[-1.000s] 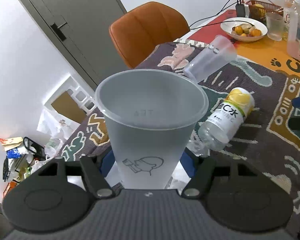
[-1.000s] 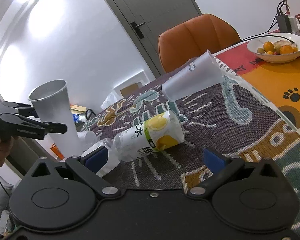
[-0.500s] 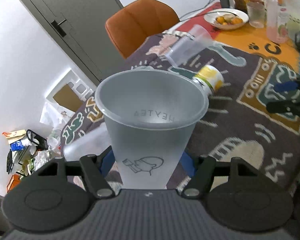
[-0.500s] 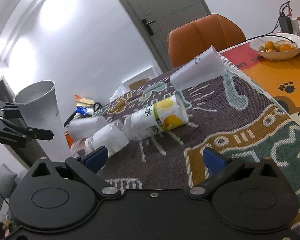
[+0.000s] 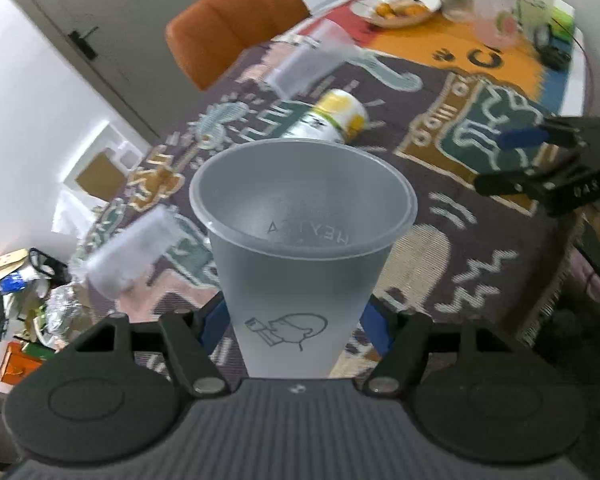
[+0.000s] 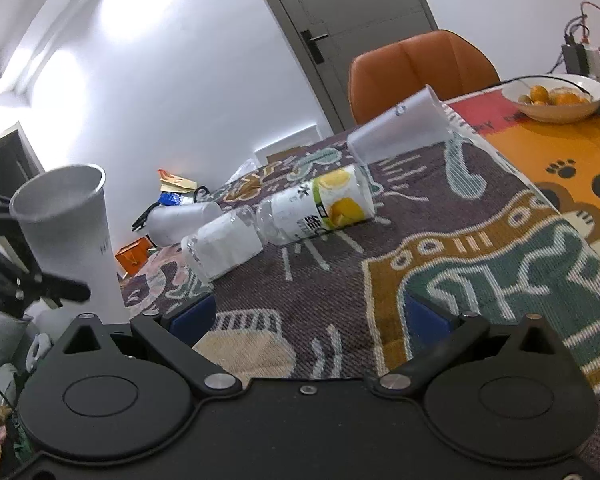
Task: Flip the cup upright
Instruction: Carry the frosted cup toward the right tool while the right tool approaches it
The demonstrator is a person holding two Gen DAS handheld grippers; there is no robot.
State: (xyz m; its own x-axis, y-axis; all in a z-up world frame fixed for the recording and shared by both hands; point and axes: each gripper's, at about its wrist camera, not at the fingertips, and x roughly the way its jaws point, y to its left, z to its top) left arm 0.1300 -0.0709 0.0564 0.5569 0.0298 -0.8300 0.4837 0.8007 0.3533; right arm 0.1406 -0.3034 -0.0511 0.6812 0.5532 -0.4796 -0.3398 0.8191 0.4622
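Note:
My left gripper point(image 5: 296, 322) is shut on a frosted plastic cup point(image 5: 300, 252), held upright with its mouth up, above the near left edge of the patterned tablecloth point(image 5: 452, 240). The same cup point(image 6: 66, 224) shows at the left of the right wrist view, clamped in the left gripper's black jaws. My right gripper point(image 6: 312, 316) is open and empty, low over the cloth; it also shows at the right in the left wrist view point(image 5: 540, 160). Two more frosted cups lie on their sides: one far point(image 6: 400, 130), one near the table's left end point(image 6: 180, 222).
A clear bottle with a yellow lemon label point(image 6: 300, 212) lies on its side mid-table. An orange chair point(image 6: 420, 68) stands at the far side. A bowl of oranges point(image 6: 556, 100), glasses and bottles point(image 5: 492, 8) stand at the far right. Clutter point(image 5: 24, 292) lies on the floor.
My left gripper has lifted and pulled back with the cup, so more of the table shows below. My right gripper has moved back and lower along the cloth, still open.

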